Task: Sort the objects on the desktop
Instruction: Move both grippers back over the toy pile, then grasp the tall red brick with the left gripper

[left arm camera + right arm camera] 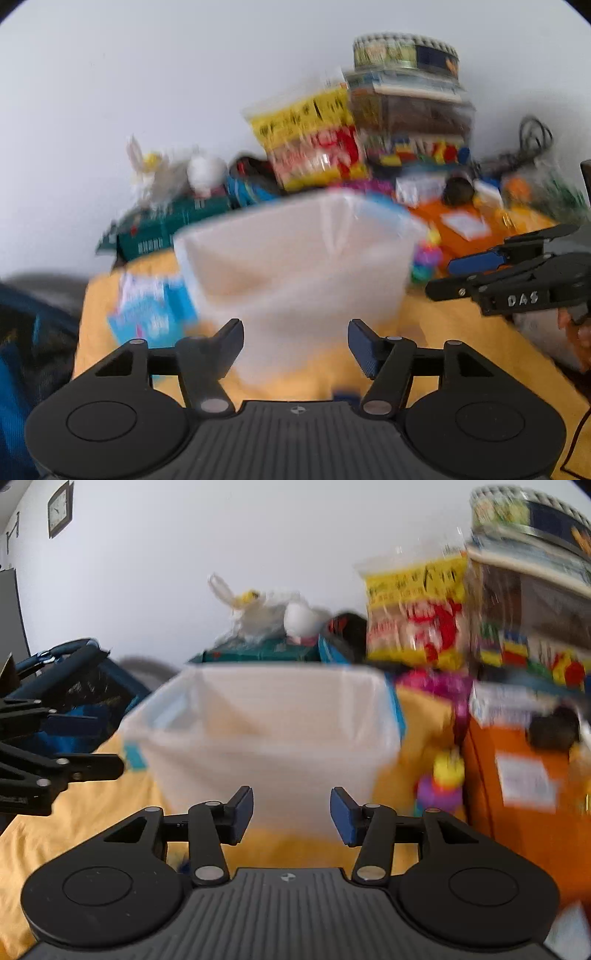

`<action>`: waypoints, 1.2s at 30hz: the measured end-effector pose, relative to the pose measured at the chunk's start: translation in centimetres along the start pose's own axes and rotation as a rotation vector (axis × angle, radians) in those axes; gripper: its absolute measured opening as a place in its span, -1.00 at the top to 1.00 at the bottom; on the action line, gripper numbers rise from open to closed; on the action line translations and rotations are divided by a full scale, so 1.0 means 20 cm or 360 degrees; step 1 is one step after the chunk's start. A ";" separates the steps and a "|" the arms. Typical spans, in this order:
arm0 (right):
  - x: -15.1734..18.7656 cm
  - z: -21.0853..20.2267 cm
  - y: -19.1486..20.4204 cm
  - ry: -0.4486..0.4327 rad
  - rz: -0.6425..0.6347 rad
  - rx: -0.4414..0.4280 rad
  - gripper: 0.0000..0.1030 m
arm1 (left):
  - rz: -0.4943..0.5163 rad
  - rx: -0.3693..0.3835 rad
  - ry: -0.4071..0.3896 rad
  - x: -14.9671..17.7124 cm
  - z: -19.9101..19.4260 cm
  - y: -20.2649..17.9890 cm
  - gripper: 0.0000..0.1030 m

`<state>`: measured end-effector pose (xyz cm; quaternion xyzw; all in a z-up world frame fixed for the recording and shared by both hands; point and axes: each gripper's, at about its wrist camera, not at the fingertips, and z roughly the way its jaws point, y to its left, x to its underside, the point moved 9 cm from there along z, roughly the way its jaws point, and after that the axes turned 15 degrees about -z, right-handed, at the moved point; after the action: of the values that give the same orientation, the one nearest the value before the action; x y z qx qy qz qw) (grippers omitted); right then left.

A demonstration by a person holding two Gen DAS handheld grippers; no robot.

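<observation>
The left wrist view is blurry. The left hand-held gripper (295,347) has its jaws wide apart, and nothing is between them. Right in front of it, at 12 o'clock, stands a white bin (295,266) with a thin bag inside. The bin stands on the bench (461,332), which has a yellow cloth on it. At 10 o'clock from the bin lies a blue and white packet (151,314). At 3 o'clock the right hand-held gripper (439,275) pokes in from the side.

In the right wrist view, the right hand-held gripper (291,816) is also wide and holds nothing. The white bin (266,738) is straight ahead at 12 o'clock. At 3 o'clock from the bin is an orange box (517,775), and a small purple and yellow toy (443,782) stands between them. Behind the bin, at 1 o'clock, a yellow and red snack bag (413,613) stands up. The left hand-held gripper (99,744) shows at 9 o'clock.
</observation>
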<state>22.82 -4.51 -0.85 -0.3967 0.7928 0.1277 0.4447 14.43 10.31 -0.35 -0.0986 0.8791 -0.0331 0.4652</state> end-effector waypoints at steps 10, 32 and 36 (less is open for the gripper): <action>0.46 -0.09 0.35 0.0279 -0.0023 -0.0220 0.03 | 0.0057 -0.0010 0.0303 0.51 0.01 -0.05 -0.27; 0.65 -0.14 0.49 0.0379 -0.0173 -0.0177 0.14 | 0.0220 0.0070 0.0494 0.56 0.20 -0.08 0.52; 0.65 -0.14 0.47 0.0377 -0.0165 -0.0164 0.14 | 0.0506 -0.0117 0.0365 0.57 0.08 -0.09 0.52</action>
<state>10.25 -6.63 -11.17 -0.4716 0.8107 0.0974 0.3331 9.86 6.27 -10.23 0.0290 0.9314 0.0620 0.3575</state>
